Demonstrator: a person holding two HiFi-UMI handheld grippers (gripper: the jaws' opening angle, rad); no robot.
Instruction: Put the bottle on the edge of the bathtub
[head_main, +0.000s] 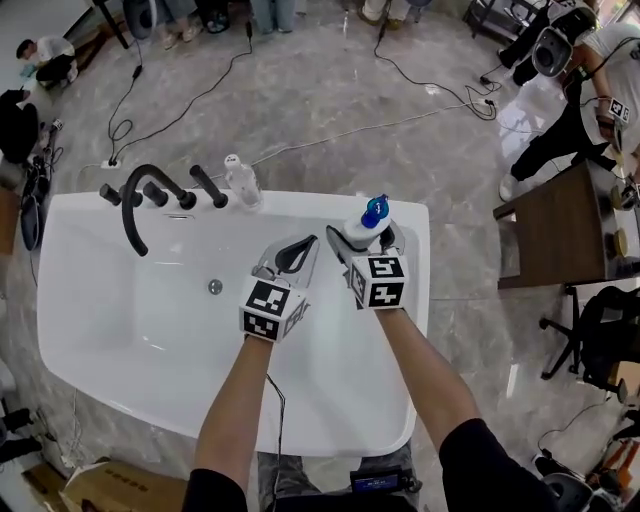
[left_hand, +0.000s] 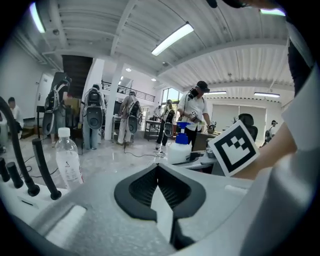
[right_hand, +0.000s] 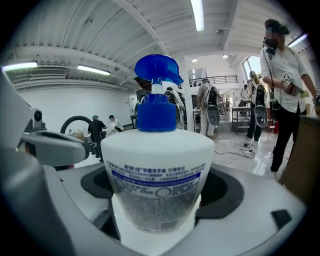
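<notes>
The right gripper (head_main: 363, 243) has its fingers clamped on the bottle (head_main: 366, 224), a white pump bottle with a blue head, held upright. It sits in the upper right of the head view, over the far rim of the bathtub (head_main: 300, 202) close to the tub's right-hand corner; whether its base touches the rim cannot be told. In the right gripper view the bottle (right_hand: 156, 170) fills the middle, with the dark pads of the right gripper (right_hand: 157, 200) pressed against both of its sides.

The left gripper (head_main: 303, 248) is just left of it, over the basin, with its fingers together and nothing between them (the left gripper view shows its tips (left_hand: 158, 167) meeting in a closed seam). From there the bottle (left_hand: 179, 147) appears right of centre.

Further left on the same rim stands a clear water bottle (head_main: 242, 183), well apart from the pump bottle, next to black tap handles (head_main: 208, 186) and a curved black spout (head_main: 135, 205). The stretch of rim between the two bottles is bare. A drain (head_main: 215, 287) lies in the tub floor. Cables (head_main: 190, 110) trail over the marbled floor beyond, a wooden surface (head_main: 560, 225) stands at the right edge, and a person (head_main: 575, 80) is in the top right corner.
</notes>
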